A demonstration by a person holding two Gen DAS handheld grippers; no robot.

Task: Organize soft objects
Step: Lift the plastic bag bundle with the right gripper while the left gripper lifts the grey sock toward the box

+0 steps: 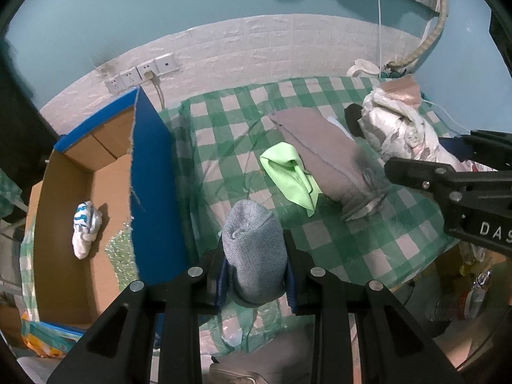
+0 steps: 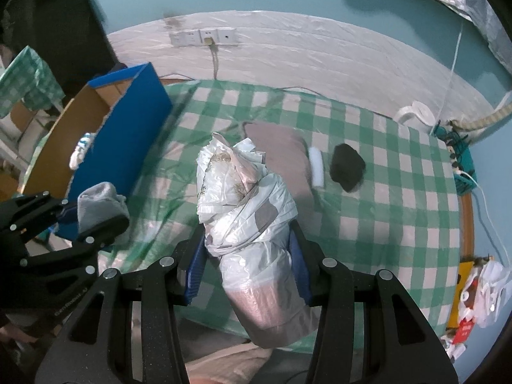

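jaws clamped: left gripper (image 1: 254,275) on grey sock (image 1: 254,252), right gripper (image 2: 248,270) on white bundle (image 2: 246,211), blue box (image 1: 96,198) alongside

An open box (image 1: 80,172) stands at the surface's (image 1: 400,249) left edge, with a rolled sock (image 1: 84,227) inside. A pillow (image 1: 323,156) lies mid-surface, a cloth (image 1: 288,172) against its left side. A dark bundle (image 2: 347,166) lies toward the right edge, a kettle (image 2: 414,115) at the far right corner.
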